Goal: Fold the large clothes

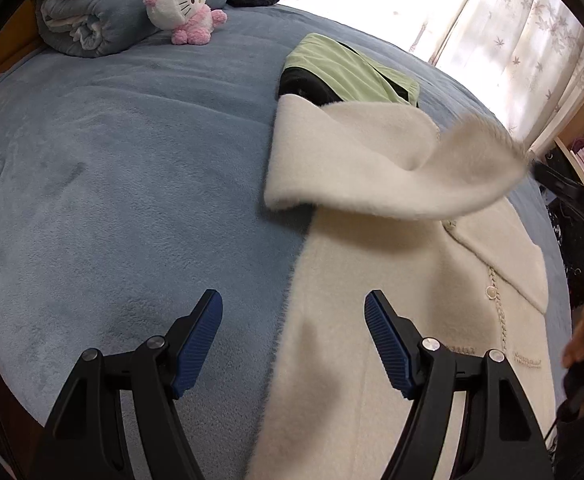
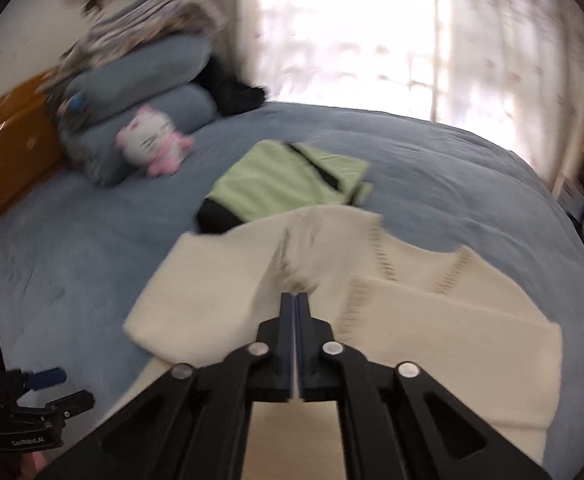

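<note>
Left wrist view – coat: The cream coat (image 1: 392, 320) lay on the blue bedspread (image 1: 111, 200), one sleeve (image 1: 372, 168) lifted by its cuff and swinging across the body.
Left wrist view – left gripper: The left gripper (image 1: 294, 320) hovered with jaws spread and empty, straddling the coat's near edge.
Left wrist view – advice: Pinning that edge would likely keep the fold square.
Right wrist view – right gripper: The right gripper (image 2: 296, 300) had its jaws pressed together; whether fabric was pinched between them could not be told.
Right wrist view – surroundings: A folded green garment (image 2: 283, 176) touched the coat's far end and could crowd the fold; the plush toy (image 2: 151, 144) sat well apart.
</note>
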Demonstrator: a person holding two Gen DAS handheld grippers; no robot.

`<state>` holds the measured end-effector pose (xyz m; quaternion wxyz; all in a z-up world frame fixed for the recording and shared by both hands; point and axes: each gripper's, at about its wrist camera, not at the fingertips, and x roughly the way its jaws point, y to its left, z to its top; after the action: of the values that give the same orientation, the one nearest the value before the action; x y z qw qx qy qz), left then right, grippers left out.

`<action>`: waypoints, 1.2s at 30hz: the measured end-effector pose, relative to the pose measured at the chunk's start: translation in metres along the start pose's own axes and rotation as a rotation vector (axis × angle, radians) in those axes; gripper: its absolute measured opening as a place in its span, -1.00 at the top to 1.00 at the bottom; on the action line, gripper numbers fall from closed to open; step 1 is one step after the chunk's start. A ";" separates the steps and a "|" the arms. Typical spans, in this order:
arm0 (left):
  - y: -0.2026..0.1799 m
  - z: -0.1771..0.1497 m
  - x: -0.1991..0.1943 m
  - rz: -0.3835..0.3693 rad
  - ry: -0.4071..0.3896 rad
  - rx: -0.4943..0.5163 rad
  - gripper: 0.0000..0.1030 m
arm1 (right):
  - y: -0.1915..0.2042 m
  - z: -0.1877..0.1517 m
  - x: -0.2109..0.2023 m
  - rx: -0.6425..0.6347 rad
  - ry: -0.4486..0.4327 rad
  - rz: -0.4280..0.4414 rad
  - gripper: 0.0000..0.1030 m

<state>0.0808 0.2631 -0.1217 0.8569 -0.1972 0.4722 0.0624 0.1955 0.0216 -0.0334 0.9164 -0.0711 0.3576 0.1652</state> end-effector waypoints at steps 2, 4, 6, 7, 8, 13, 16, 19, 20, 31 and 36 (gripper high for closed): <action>-0.003 -0.003 -0.001 -0.008 0.002 0.010 -0.40 | -0.031 -0.011 -0.008 0.072 0.013 -0.027 1.00; -0.008 -0.005 0.001 -0.013 0.009 0.027 -0.40 | -0.057 -0.033 -0.004 0.134 0.083 0.003 1.00; -0.014 -0.007 0.004 -0.015 0.018 0.048 -0.40 | -0.071 -0.054 0.007 0.163 0.163 0.040 1.00; -0.017 -0.007 0.005 -0.015 0.021 0.057 -0.40 | -0.076 -0.063 0.014 0.185 0.211 0.063 0.99; -0.021 -0.008 0.006 -0.014 0.025 0.065 -0.40 | -0.080 -0.069 0.021 0.212 0.249 0.092 0.99; -0.032 -0.011 0.011 -0.006 0.038 0.083 -0.40 | -0.089 -0.075 0.047 0.354 0.285 0.240 0.65; -0.034 -0.012 0.014 0.002 0.046 0.097 -0.40 | -0.089 -0.071 0.068 0.400 0.291 0.265 0.42; -0.033 -0.012 0.016 0.017 0.049 0.107 -0.40 | -0.088 -0.070 0.092 0.419 0.330 0.284 0.42; -0.033 -0.011 0.017 0.022 0.050 0.107 -0.40 | -0.086 -0.071 0.097 0.419 0.341 0.290 0.42; -0.040 -0.009 0.028 0.033 0.055 0.109 -0.40 | -0.046 -0.057 0.114 0.233 0.318 0.205 0.65; -0.047 -0.005 0.027 0.041 0.038 0.127 -0.40 | -0.031 -0.008 0.045 0.101 0.058 0.191 0.68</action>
<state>0.1051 0.2155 -0.1332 0.8572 -0.1340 0.4951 0.0461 0.2323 0.0015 -0.0694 0.8882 0.0047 0.3967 0.2317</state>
